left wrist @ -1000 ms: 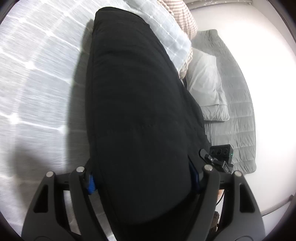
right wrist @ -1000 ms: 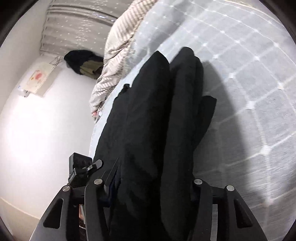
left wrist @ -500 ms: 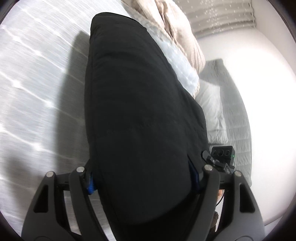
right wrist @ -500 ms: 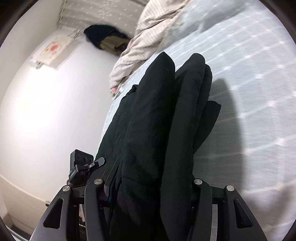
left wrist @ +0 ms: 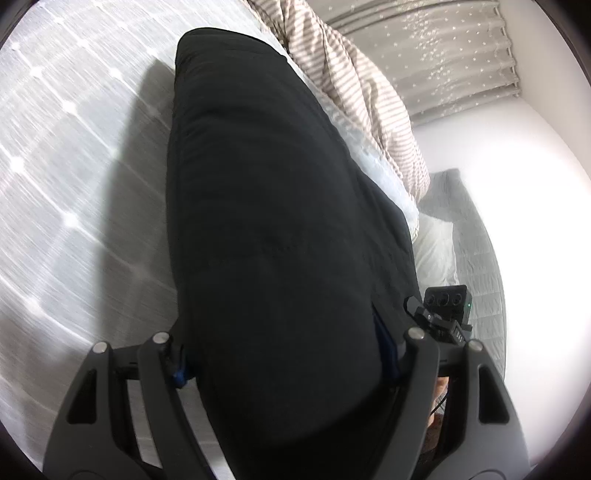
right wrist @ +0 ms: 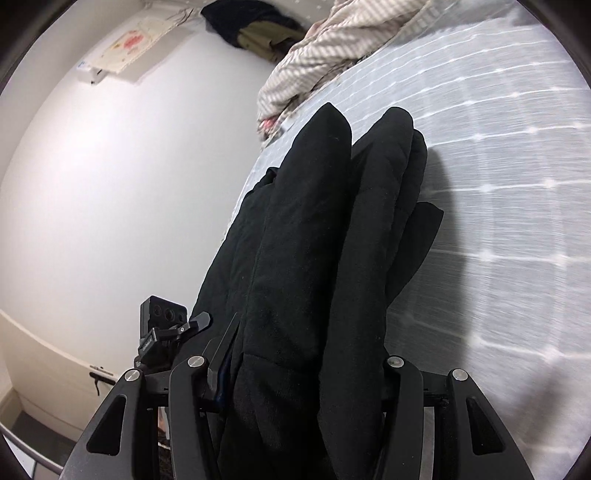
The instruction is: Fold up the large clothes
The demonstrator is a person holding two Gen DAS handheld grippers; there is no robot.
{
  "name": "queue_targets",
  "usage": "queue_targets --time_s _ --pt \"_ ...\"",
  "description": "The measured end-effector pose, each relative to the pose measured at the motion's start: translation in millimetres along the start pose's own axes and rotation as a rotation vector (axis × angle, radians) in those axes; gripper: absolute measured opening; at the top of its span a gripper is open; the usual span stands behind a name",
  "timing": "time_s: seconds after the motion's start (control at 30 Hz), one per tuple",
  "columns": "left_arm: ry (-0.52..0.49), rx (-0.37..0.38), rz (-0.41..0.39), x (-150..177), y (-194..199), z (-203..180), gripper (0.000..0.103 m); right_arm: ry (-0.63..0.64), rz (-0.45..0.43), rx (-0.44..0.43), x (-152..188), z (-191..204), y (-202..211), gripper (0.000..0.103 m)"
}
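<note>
Gripping the folded black garment (left wrist: 280, 236) from both ends, you hold it above the grey quilted bedspread (left wrist: 62, 192), where it casts a shadow on the fabric beside it. Your left gripper (left wrist: 286, 354) has its jaws spread wide around a thick, smooth bundle of the garment, with the blue pads pressed into the cloth on both sides. Your right gripper (right wrist: 295, 373) is clamped at a narrower spread on the other end, where the garment (right wrist: 325, 236) shows as several stacked layers, their rounded folds pointing away from the camera. The left view shows the right gripper's camera unit (left wrist: 445, 306) just beyond the garment's edge; the right view shows the left one's (right wrist: 162, 325) likewise. A striped blanket (left wrist: 354, 96) lies bunched at the far end of the bed, a pale pillow (left wrist: 436, 247) and grey mat on the white floor beside it. Across the room, dark clothes (right wrist: 255, 22) sit heaped by the wall.
</note>
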State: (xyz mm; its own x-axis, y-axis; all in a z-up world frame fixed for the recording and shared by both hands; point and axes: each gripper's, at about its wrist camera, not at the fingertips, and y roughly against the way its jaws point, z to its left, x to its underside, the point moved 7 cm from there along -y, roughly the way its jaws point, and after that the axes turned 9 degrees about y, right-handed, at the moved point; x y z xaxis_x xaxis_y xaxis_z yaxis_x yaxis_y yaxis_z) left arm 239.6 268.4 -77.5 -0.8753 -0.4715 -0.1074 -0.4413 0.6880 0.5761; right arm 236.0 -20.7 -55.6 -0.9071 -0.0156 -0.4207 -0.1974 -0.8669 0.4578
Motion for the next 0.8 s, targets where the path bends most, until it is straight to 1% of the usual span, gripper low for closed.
queue_targets --time_s 0.13,0.2,0.27,0.33,0.37,0.43,0.57,0.73,0.8 --pt "-0.012 0.028 -0.040 -15 7 28 0.076 -0.003 0.011 -0.017 -16 0 -40 0.053" --pt "-0.004 0.028 -0.042 -19 3 49 0.077 -0.025 0.027 -0.012 -14 -12 -56 0.053" --pt "-0.005 0.021 -0.023 -15 -8 67 0.080 -0.046 0.058 0.015 -7 -26 -68 0.056" --pt "-0.044 0.040 -0.032 -10 -12 71 0.082 -0.044 0.096 0.052 -1 -40 -74 0.063" --pt "-0.049 0.058 -0.039 -9 -11 72 0.083 -0.040 0.106 0.055 2 -44 -75 0.064" --pt "-0.047 0.053 -0.040 -9 -10 71 0.085 -0.044 0.098 0.053 8 -50 -65 0.065" --pt "-0.055 -0.029 -0.047 -13 4 75 0.088 -0.057 0.086 0.076 -4 -52 -56 0.066" --pt "-0.105 -0.171 -0.099 -5 20 65 0.091 0.002 0.075 0.154 4 -35 -32 0.066" --pt "-0.140 -0.217 -0.117 -1 25 55 0.092 0.018 0.059 0.167 11 -29 -23 0.066"
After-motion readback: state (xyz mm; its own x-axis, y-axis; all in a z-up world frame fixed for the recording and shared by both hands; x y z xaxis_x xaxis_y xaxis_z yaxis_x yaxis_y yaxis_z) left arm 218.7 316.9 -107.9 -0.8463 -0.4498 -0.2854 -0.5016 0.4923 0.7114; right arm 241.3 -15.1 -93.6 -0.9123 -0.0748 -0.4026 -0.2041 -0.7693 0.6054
